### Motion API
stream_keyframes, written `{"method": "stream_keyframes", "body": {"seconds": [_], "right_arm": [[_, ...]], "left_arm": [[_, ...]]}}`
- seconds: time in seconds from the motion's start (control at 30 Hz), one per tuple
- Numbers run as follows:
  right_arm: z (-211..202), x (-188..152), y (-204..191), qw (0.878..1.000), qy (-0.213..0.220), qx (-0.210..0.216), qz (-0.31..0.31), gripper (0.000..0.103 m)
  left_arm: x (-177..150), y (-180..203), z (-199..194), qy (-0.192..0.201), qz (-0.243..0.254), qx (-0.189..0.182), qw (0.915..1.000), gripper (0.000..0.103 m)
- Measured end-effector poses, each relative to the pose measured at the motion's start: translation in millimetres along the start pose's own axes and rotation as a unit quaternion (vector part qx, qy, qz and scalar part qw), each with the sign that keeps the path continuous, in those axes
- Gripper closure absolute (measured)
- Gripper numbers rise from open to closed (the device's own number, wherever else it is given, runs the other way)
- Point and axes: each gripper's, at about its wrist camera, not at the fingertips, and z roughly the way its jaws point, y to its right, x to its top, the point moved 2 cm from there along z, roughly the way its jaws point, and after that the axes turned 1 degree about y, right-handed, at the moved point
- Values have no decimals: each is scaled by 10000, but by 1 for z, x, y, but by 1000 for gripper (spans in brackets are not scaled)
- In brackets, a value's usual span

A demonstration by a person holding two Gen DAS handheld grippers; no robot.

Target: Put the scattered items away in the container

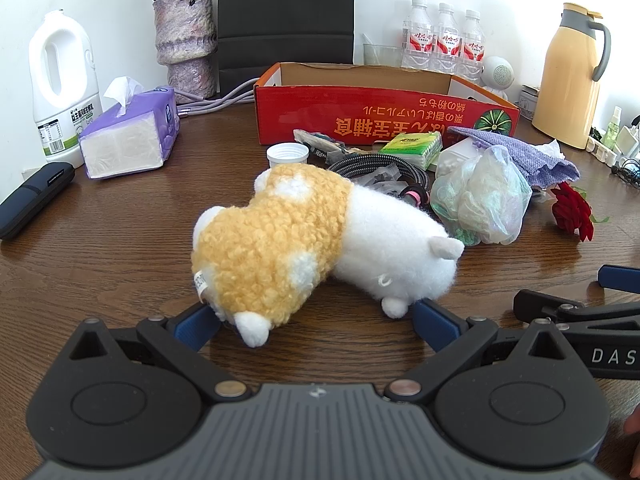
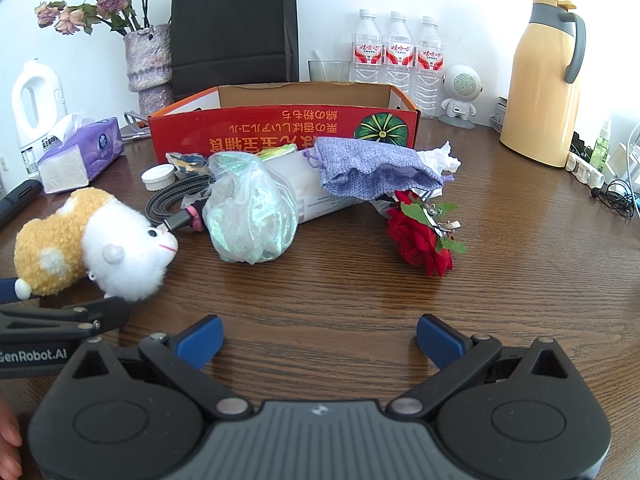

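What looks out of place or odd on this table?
The red box has its print upside down, and from here nothing shows inside it, while clutter is heaped in front: a plastic bag, a purple pouch, a cable, a bottle cap and a red rose. The plush toy lies tipped on its side.

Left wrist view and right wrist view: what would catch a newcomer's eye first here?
The fluffy yellow-and-white plush toy lies on the wooden table, right between the open fingers of the left hand-held gripper. Behind it the red cardboard box stands open-topped, with a heap of clutter in front. At the heap's right end lies a red artificial rose, while the right hand-held gripper is open over bare wood.
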Motion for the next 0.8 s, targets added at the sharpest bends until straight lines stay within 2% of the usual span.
{"method": "stream_keyframes", "body": {"seconds": [0.8], "right_arm": [[2, 0, 0, 10000, 5, -45, 43, 0]], "left_arm": [[-1, 1, 0, 1, -12, 6, 10000, 0]]}}
